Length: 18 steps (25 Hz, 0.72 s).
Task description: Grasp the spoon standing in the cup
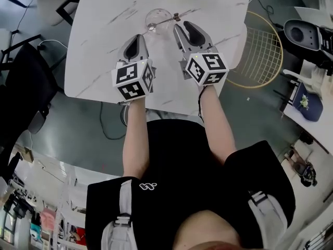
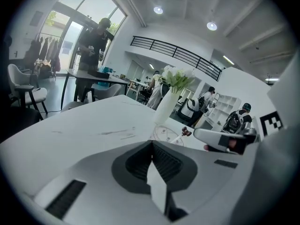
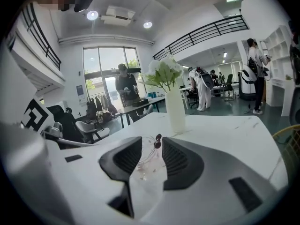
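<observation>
Glass as clear as the cup is hard to make out: in the head view it is little more than a faint ring on the white marbled surface. It stands toward the far edge, roughly midway between the left and right edges. The far edge itself is cut off by the top of that view. The spoon stands in the cup and leans right, its dark handle end out over the rim. Its bowl cannot be made out through the glass.

The right gripper has its jaws spread. In the right gripper view the cup and the spoon's handle end show in the gap of the right gripper, lying beyond the tips and not touched.

The left gripper is pressed together with nothing between its jaws, as the left gripper view shows at the left gripper. It sits just left of the cup and nearer the near edge.

A white vase with white flowers stands beyond the cup toward the far edge, apart from it.

Open marble runs from the cup to the left edge and to the right edge. Past the right edge sits a yellow wire chair. Both marker cubes hang over the near edge.
</observation>
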Each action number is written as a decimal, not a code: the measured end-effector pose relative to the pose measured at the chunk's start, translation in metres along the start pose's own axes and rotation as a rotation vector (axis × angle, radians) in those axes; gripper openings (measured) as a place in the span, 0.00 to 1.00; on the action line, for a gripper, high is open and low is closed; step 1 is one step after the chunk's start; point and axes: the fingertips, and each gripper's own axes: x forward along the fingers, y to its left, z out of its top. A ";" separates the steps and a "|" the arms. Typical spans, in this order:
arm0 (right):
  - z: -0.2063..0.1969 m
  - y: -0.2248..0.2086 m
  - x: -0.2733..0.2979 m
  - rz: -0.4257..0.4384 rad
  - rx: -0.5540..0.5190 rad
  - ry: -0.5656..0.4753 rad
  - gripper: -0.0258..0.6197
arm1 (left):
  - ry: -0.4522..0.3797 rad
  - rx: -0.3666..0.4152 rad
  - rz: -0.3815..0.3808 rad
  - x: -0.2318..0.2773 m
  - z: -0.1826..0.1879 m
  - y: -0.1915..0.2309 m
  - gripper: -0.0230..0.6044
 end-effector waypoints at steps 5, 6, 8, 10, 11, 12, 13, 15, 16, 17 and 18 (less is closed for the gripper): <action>-0.007 -0.006 0.024 0.018 0.038 0.019 0.30 | 0.016 -0.006 0.012 0.006 -0.005 0.006 0.06; -0.008 -0.007 0.028 0.023 0.049 0.023 0.30 | 0.018 -0.007 0.011 0.007 -0.005 0.006 0.06; -0.012 -0.008 0.036 0.030 0.073 0.032 0.30 | 0.023 -0.010 0.006 0.009 -0.005 0.006 0.06; -0.014 -0.008 0.043 0.034 0.094 0.034 0.28 | 0.024 -0.014 0.003 0.010 -0.004 0.005 0.06; -0.014 -0.009 0.045 0.035 0.100 0.033 0.26 | 0.024 -0.015 0.003 0.011 -0.004 0.005 0.06; -0.014 -0.008 0.046 0.035 0.102 0.032 0.23 | 0.022 -0.016 0.002 0.011 -0.004 0.005 0.06; -0.014 -0.008 0.047 0.034 0.100 0.034 0.18 | 0.020 -0.017 0.002 0.010 -0.004 0.005 0.06; -0.013 -0.006 0.046 0.030 0.092 0.039 0.13 | 0.019 -0.019 0.000 0.008 -0.004 0.006 0.06; -0.012 -0.005 0.045 0.028 0.087 0.040 0.13 | 0.019 -0.022 -0.004 0.006 -0.004 0.006 0.06; -0.011 -0.003 0.044 0.026 0.083 0.040 0.13 | 0.018 -0.025 -0.007 0.005 -0.004 0.006 0.06; -0.009 -0.002 0.042 0.025 0.080 0.039 0.12 | 0.015 -0.027 -0.010 0.003 -0.003 0.006 0.06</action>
